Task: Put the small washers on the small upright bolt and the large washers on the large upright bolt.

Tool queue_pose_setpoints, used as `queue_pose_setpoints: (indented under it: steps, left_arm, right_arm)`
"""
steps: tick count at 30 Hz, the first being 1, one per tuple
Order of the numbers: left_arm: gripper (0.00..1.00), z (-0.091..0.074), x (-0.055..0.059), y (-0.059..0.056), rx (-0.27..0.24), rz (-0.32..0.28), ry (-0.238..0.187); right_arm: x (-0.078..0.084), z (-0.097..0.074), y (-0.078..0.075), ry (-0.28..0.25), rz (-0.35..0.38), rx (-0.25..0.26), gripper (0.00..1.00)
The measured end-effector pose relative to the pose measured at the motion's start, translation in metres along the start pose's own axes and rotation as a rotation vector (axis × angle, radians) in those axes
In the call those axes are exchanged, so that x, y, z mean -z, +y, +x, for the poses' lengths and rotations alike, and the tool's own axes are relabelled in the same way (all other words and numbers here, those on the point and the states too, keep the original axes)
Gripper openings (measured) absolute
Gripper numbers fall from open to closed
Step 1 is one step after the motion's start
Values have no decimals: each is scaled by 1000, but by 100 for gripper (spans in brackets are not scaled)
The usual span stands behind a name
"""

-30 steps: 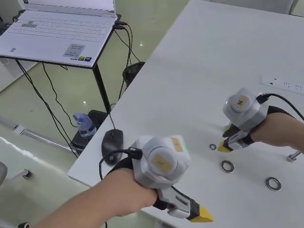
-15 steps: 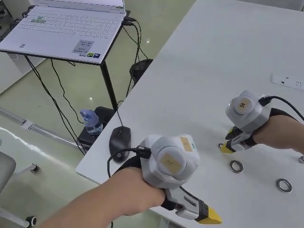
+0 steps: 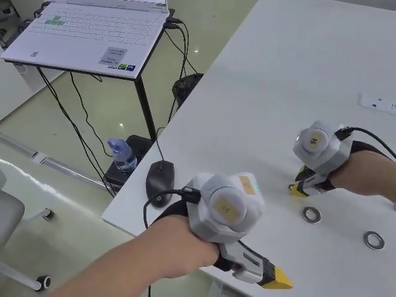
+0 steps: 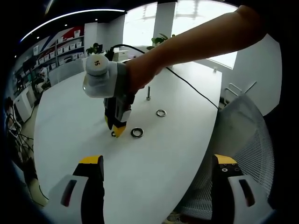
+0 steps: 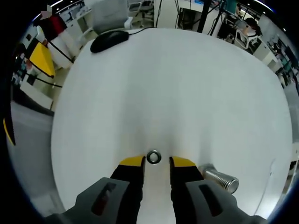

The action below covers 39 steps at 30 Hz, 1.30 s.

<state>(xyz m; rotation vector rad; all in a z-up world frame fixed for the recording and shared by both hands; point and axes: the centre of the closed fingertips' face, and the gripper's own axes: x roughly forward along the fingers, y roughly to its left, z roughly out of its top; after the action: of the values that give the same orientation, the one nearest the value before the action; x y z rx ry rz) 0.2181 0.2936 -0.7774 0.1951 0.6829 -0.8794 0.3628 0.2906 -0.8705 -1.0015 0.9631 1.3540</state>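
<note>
At bottom centre of the right gripper view, we have the right gripper narrowly open around a small washer flat on the table, the left gripper wide and empty, and one large washer and a second large washer loose, so we judge nothing's on the upright bolt yet.

In the left gripper view the right gripper is covering part of a small washer with its yellow tips. In the right gripper view one jaw is hiding the near end of a bolt. The head view's top edge is cutting off the laptop.
</note>
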Motion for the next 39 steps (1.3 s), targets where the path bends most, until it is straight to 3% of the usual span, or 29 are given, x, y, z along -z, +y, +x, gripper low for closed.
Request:
queue_pose_setpoints:
  steps: [16, 23, 29, 39]
  left_arm:
    - [92, -2, 1, -2, -3, 0, -2]
    - [92, -5, 0, -3, -6, 5, -7]
    - [92, -6, 1, 3, -20, -22, -20]
    - [93, -8, 0, 13, -57, -28, -32]
  right_arm:
    - [0, 2, 3, 30, -34, 22, 14]
    - [2, 0, 4, 22, 20, 29, 13]
    - [2, -15, 1, 4, 43, 36, 13]
    - [21, -52, -7, -18, 102, 48, 12]
